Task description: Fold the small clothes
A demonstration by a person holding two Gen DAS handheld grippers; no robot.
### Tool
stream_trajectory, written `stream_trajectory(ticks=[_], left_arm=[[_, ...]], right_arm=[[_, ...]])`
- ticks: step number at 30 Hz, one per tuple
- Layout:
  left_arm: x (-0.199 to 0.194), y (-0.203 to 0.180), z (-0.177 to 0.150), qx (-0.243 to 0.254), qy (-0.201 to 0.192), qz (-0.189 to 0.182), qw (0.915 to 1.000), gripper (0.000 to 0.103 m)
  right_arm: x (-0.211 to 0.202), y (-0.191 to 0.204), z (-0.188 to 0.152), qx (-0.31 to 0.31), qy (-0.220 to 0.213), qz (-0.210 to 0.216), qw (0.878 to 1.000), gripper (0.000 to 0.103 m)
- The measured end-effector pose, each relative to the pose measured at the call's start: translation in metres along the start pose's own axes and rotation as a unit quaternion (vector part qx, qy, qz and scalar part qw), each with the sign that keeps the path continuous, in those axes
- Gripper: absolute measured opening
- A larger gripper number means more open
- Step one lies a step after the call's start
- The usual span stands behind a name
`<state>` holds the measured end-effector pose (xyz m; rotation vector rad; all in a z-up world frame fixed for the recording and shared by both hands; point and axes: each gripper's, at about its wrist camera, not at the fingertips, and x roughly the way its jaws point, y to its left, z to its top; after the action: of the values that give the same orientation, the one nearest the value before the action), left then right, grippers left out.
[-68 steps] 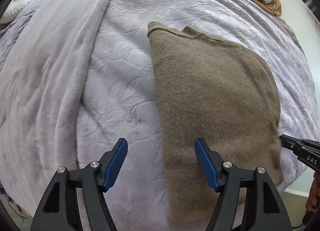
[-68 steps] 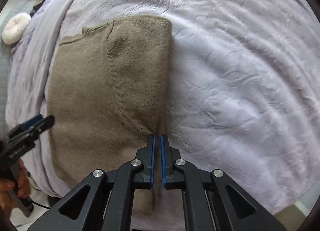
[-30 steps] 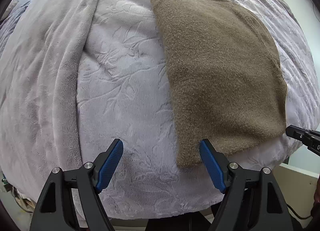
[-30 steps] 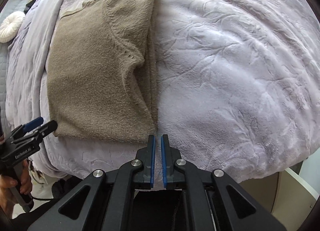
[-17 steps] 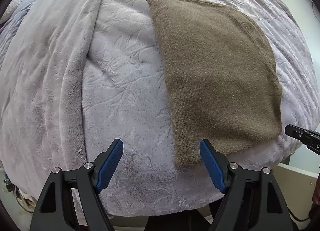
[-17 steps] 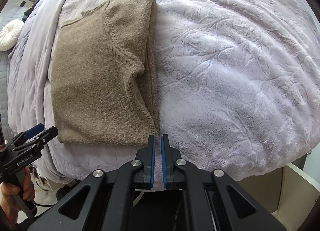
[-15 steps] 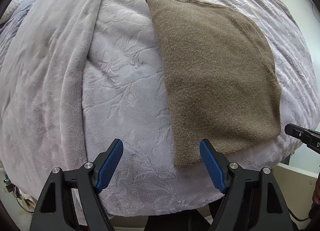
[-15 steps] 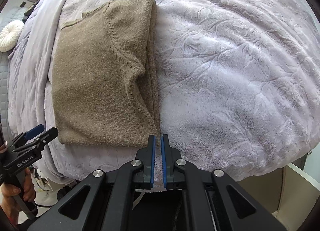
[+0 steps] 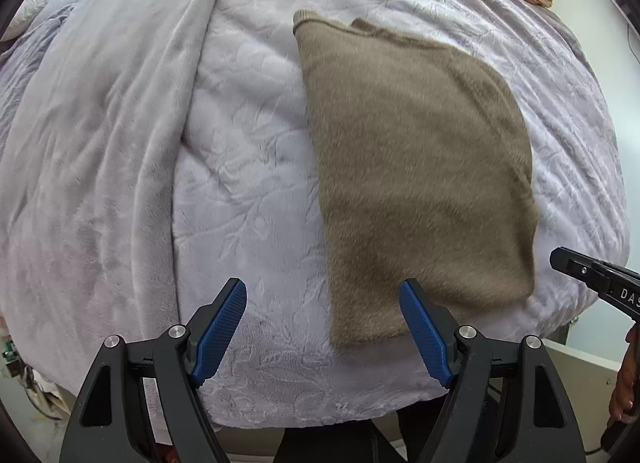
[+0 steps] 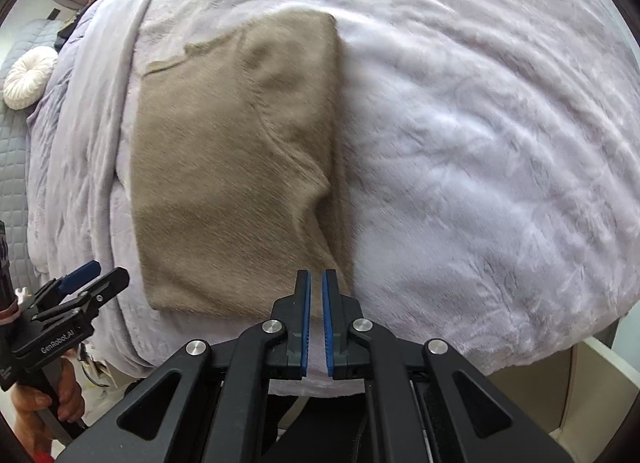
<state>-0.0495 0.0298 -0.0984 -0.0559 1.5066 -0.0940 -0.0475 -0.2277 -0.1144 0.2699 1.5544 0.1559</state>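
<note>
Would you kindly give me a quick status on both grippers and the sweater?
Left gripper open, empty. Right gripper shut, empty, at hem. Fuzzy tan knit sweater partly folded, flat on lavender plush blanket. Nothing in the way.

The fuzzy tan-brown knitted sweater (image 9: 420, 167) lay flat, folded into a rough rectangle, ribbed neckline at the far end and hem toward the near edge. In the right wrist view (image 10: 240, 167) a sleeve was tucked across the top, its curved seam running diagonally, a doubled layer showing along the right-hand edge. Both pictures were motion-blurred
</note>
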Motion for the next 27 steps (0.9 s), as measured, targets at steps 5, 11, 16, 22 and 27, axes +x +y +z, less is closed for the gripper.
stream_trajectory(ticks=[5,11,16,22,27], left_arm=[[-0.018,-0.006,0.009,0.002,-0.029,0.005,0.9996,0.103],[-0.035,-0.012,0.017,0.003,-0.044,0.02,0.9988,0.103],[-0.04,-0.014,0.022,0.0,-0.051,0.044,0.9977,0.103],[-0.045,-0.01,0.024,-0.011,-0.059,0.051,0.9969,0.103],[-0.045,-0.011,0.026,-0.013,-0.05,0.059,0.9969,0.103]], right_arm=[[-0.021,0.02,0.012,-0.017,-0.023,0.005,1.0,0.034],[-0.037,0.038,0.023,-0.03,-0.036,0.002,0.999,0.055],[-0.042,0.048,0.028,-0.041,-0.04,-0.033,0.998,0.082],[-0.047,0.056,0.031,-0.052,-0.055,-0.082,0.994,0.088],[-0.049,0.06,0.035,-0.055,-0.054,-0.087,0.993,0.088]])
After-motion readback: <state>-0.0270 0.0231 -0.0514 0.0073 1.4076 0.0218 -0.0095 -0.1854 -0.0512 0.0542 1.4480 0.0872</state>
